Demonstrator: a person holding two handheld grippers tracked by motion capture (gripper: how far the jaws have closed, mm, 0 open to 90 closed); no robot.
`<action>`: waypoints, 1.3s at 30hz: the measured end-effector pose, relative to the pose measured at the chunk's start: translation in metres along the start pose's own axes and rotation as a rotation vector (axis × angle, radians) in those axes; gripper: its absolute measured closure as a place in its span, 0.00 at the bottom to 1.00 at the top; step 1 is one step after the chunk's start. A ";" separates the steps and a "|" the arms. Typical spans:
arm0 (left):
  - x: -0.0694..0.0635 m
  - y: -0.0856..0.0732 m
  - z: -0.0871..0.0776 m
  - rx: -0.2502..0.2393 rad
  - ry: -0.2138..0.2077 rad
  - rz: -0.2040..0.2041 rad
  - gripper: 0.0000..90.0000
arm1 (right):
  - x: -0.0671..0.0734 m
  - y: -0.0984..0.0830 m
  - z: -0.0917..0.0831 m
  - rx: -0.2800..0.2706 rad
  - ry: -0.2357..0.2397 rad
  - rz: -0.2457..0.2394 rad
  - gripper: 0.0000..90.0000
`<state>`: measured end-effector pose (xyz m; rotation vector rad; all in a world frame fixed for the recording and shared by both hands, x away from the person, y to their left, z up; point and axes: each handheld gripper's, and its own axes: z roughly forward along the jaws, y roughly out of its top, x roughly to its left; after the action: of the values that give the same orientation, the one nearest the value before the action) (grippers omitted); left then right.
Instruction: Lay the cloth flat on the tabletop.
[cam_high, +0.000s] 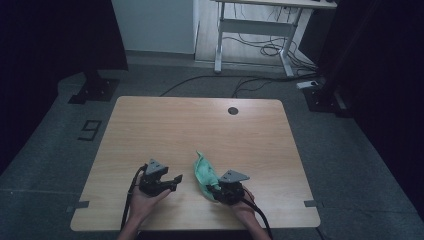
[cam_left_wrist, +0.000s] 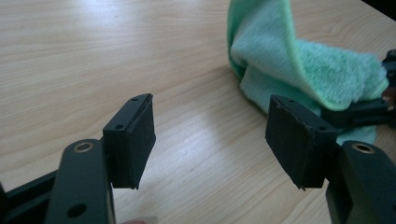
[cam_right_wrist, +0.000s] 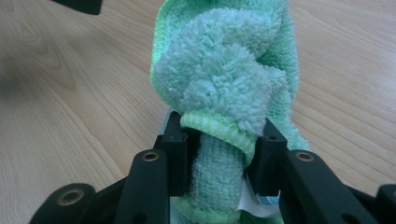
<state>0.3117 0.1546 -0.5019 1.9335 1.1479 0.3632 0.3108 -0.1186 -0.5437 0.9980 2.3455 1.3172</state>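
A crumpled green terry cloth (cam_high: 204, 172) lies on the wooden table (cam_high: 200, 125) near its front edge. My right gripper (cam_high: 216, 192) holds the cloth's near end. In the right gripper view the pads press on a bunched fold of the cloth (cam_right_wrist: 224, 60) from both sides, with the right gripper (cam_right_wrist: 219, 154) shut on it and a white label poking out below. My left gripper (cam_high: 175, 181) hovers to the left of the cloth. In the left gripper view the left gripper (cam_left_wrist: 210, 140) stands open with bare table between its pads, and the cloth (cam_left_wrist: 289, 60) is beyond them to the right.
A dark round grommet (cam_high: 233, 110) sits near the table's far edge. Beyond the table stand a white desk frame (cam_high: 255, 30) and loose cables (cam_high: 270, 50) on the grey floor. Dark stands flank the table at both sides.
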 end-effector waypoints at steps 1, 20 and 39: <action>-0.002 0.002 0.002 -0.001 -0.005 0.003 0.38 | 0.001 0.000 0.001 0.002 -0.003 -0.002 0.72; -0.022 0.041 0.046 0.034 -0.028 0.038 0.50 | 0.012 0.002 0.005 0.024 -0.022 -0.061 0.69; -0.011 0.036 0.046 0.032 -0.054 0.042 0.98 | 0.023 0.001 0.000 0.014 0.004 -0.085 0.47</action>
<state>0.3550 0.1139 -0.5001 1.9854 1.0856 0.3152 0.2948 -0.1031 -0.5402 0.8904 2.3758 1.2737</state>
